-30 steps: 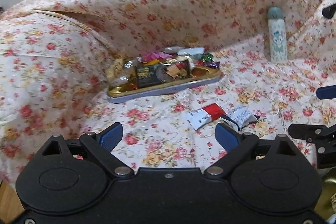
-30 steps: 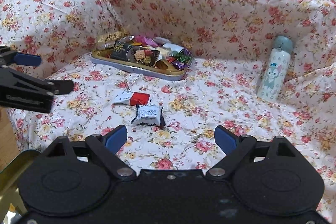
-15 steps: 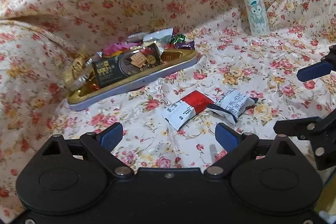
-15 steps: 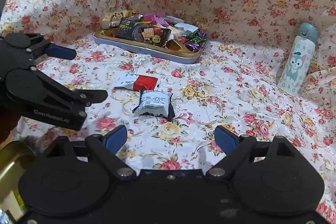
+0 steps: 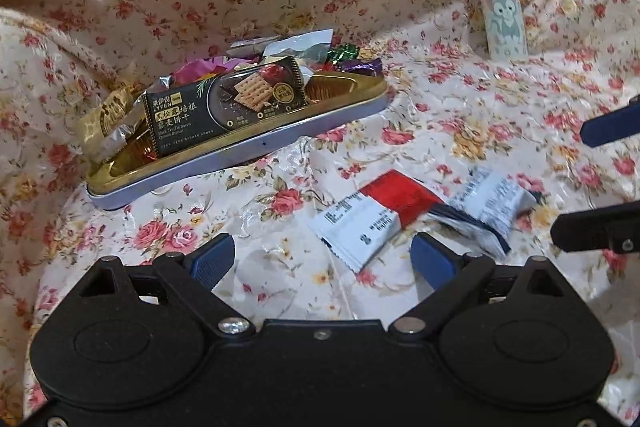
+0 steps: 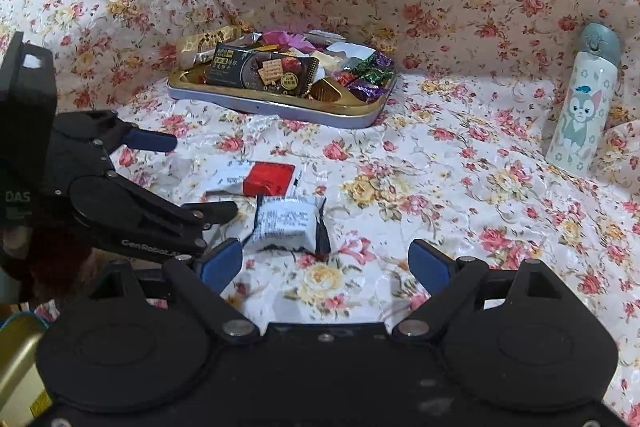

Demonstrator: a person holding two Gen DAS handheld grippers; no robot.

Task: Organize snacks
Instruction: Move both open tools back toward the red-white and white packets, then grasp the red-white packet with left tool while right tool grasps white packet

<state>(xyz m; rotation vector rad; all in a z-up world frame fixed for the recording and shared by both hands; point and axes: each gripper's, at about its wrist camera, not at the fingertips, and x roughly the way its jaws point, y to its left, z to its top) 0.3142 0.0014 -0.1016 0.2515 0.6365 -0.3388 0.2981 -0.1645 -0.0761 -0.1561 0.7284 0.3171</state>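
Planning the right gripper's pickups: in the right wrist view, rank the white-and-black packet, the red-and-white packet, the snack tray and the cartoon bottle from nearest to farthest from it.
1. white-and-black packet: just ahead of the right gripper, toward its left finger.
2. red-and-white packet: right behind it, slightly left.
3. snack tray: farther back, left of centre.
4. cartoon bottle: far right, by the cushion; probably the farthest, though close to the tray.

Floral cloth (image 6: 440,7) drapes the whole sofa.

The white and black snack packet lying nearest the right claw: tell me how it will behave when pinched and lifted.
The packet looks puffed and crinkled, so it will probably give under the pads rather than stay stiff. Its glossy film may slip. It seems small and light, and lying flat on the flowered cloth, unlikely to roll.
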